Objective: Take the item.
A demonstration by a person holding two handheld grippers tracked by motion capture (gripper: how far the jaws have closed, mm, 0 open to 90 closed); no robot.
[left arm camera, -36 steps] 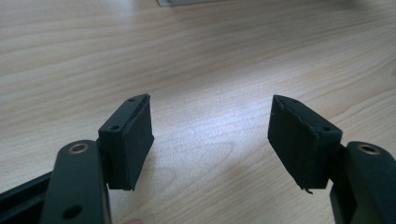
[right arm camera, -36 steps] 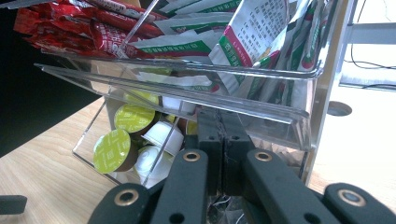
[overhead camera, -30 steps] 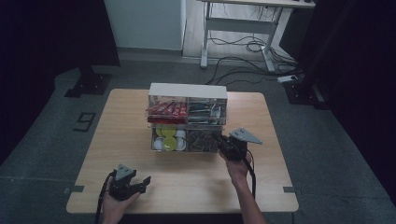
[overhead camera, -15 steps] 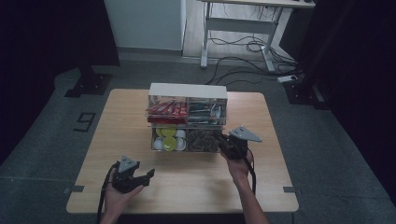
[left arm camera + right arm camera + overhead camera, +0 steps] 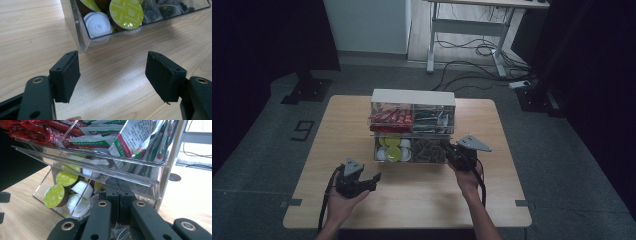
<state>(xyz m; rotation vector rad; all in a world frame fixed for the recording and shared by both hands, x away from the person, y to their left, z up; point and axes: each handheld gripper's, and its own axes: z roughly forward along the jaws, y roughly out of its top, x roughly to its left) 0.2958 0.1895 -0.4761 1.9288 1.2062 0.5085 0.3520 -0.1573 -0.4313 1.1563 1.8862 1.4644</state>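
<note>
We see a pale wooden table (image 5: 422,200) on a grey floor (image 5: 572,150). On the floor to its left is a dark mark shaped like a 9 (image 5: 303,130), and beyond that a black stand base (image 5: 307,90). Behind the table we find a white panel (image 5: 364,25) and a white desk frame (image 5: 464,25), with black cables (image 5: 477,50) trailing under it to a power strip (image 5: 524,84). Red sachets (image 5: 389,117) lie just beside green-and-white sachets (image 5: 429,119).
</note>
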